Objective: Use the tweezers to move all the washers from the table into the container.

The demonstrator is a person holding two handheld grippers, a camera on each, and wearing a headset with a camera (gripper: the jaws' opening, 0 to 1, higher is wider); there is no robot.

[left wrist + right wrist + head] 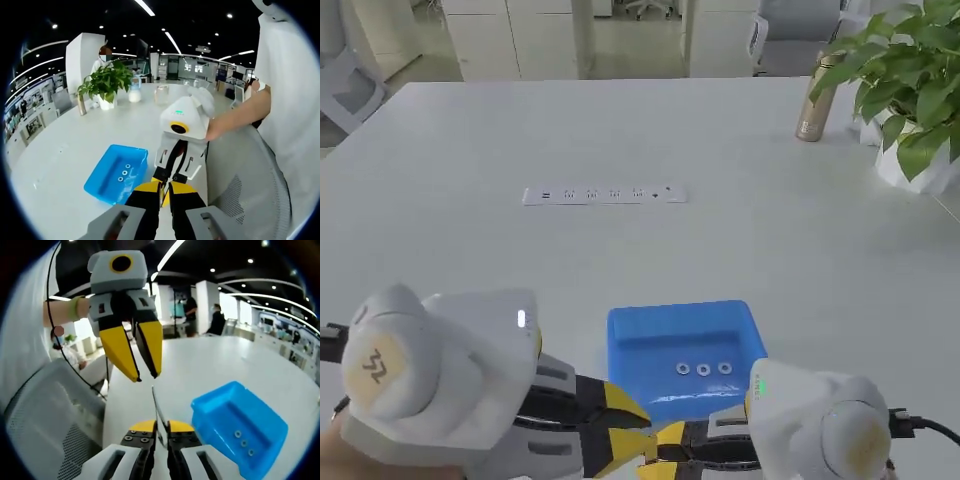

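Note:
A blue container (630, 330) sits on the white table near me with three washers (703, 369) in a row inside it. The washers (244, 442) also lie in the container (220, 400) in the right gripper view. My right gripper (161, 432) is shut on the thin metal tweezers (156, 410), which point up toward my left gripper (145, 376). The left gripper's yellow jaws stand slightly apart, just beyond the tweezers' tip. The left gripper (638, 430) and right gripper (665, 440) face each other in front of the container. In the left gripper view the left gripper (163, 187) faces the right gripper (172, 172), with the container (100, 187) to their left.
A white power strip (605, 194) lies mid-table. A potted plant (910, 80) and a gold bottle (812, 105) stand at the far right. A grey mesh chair (250, 200) and my white clothing are close behind the near table edge.

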